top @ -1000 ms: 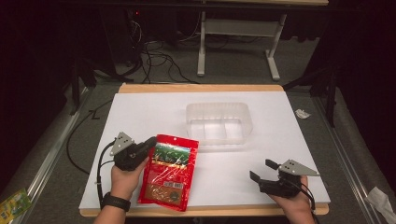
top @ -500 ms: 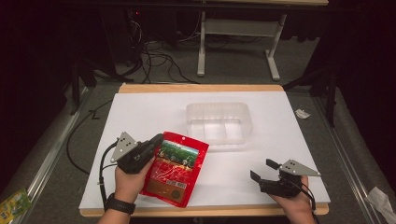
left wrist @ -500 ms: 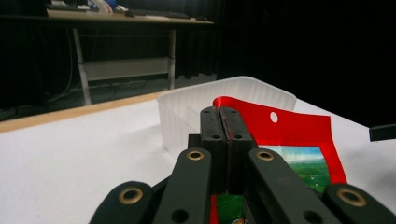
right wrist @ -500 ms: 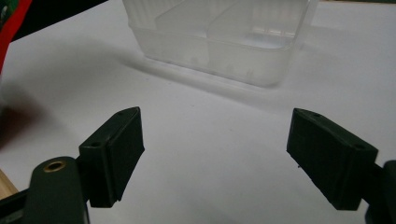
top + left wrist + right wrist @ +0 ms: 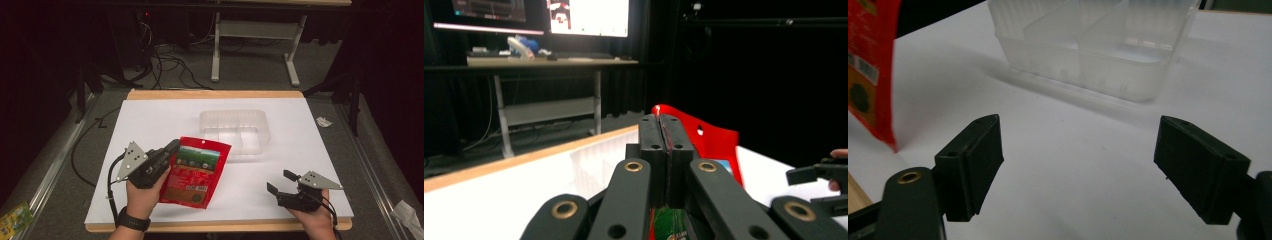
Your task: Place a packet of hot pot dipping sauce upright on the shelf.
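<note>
Between the left tool's closed jaws sits the red pouch's edge.

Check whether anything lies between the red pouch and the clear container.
Nothing visible does. The left gripper is shut on the red pouch, and bare white table separates it from the clear container. The right gripper is open, off to the side.

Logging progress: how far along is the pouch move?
Done: left gripper is shut on the red pouch, its edge pinched between the fingers. In hand: pouch lifted and tilted beside the clear divided container. Left: likely placing it inside; the container looks empty. Right gripper is open, idle.
</note>
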### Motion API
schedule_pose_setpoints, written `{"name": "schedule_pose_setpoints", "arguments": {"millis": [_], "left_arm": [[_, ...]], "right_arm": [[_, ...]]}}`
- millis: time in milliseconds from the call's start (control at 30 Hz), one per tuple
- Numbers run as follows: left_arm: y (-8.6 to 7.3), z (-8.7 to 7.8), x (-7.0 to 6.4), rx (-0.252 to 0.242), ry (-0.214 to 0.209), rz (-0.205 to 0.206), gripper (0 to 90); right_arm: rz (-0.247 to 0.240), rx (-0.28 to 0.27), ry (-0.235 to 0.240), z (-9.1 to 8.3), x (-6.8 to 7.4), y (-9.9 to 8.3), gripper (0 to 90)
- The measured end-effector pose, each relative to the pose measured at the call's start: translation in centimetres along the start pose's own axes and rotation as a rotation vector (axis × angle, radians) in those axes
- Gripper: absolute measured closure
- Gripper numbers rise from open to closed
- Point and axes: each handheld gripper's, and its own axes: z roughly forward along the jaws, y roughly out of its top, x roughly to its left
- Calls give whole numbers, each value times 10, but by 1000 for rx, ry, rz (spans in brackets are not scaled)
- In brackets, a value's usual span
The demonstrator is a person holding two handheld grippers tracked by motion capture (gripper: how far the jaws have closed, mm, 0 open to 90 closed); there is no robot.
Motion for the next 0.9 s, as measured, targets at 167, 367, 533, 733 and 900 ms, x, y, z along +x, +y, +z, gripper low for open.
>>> {"name": "schedule_pose_setpoints", "arguments": {"millis": [167,367,533,733,900], "left_arm": [[1,3,-4,-9,-6,22,900],[-2,2,1,-6,3,13,900],[-2,1,2,-7,-1,11,900],[-2,1,2,-11,-8,15,900],[-1,0,0,-12,-16,10,900]], "right_arm": [[3,-28,38,3,8,7,191],[13,-40,125,18,26,24,153],[29,-33,184,39,42,37,151],[37,-30,246,65,59,52,152],[35,-16,288,85,71,61,152]]}}
